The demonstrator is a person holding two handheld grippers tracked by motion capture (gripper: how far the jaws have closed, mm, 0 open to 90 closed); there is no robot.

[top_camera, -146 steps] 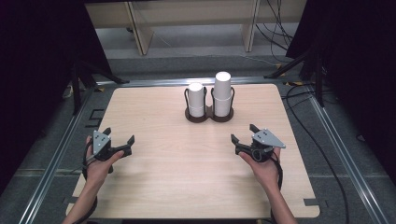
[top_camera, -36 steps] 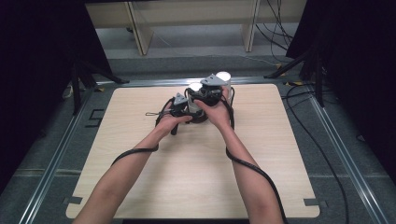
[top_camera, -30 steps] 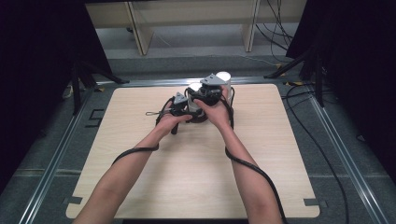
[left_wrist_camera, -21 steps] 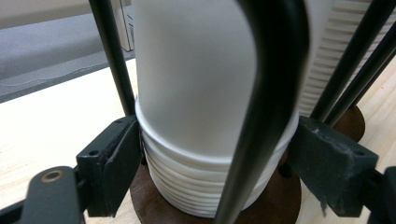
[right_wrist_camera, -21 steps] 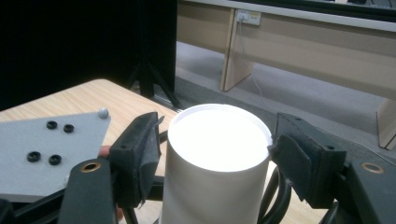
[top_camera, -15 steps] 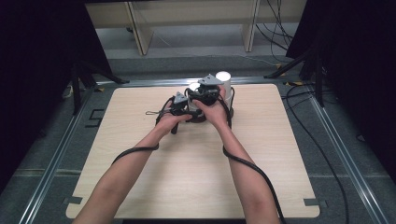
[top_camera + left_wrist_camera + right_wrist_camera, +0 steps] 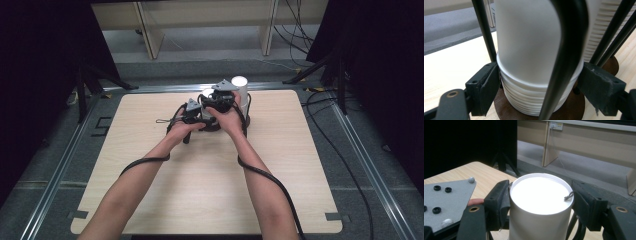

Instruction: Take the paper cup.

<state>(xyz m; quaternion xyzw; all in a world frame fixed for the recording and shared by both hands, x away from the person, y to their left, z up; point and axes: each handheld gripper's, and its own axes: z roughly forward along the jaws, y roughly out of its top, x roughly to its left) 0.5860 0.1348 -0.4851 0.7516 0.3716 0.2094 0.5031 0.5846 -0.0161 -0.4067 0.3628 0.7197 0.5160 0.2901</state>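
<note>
Straddling one upright stack of white cups (image 7: 531, 50) at the table's (image 7: 150, 200) far middle, in a black wire holder (image 7: 567, 50) on a brown base. Left gripper (image 7: 192, 114) low, jaws pressed either side of the nested rims. Right gripper (image 7: 220, 100) high, jaws hugging the top cup (image 7: 540, 202), seemingly touching. Long axis vertical, so probably a straight upward pull, lower stack pinned. Second, taller stack (image 7: 240, 90) just right.

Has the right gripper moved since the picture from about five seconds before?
Yes. The right gripper went forward and inward, from the table's near right area to the white cups.
</note>
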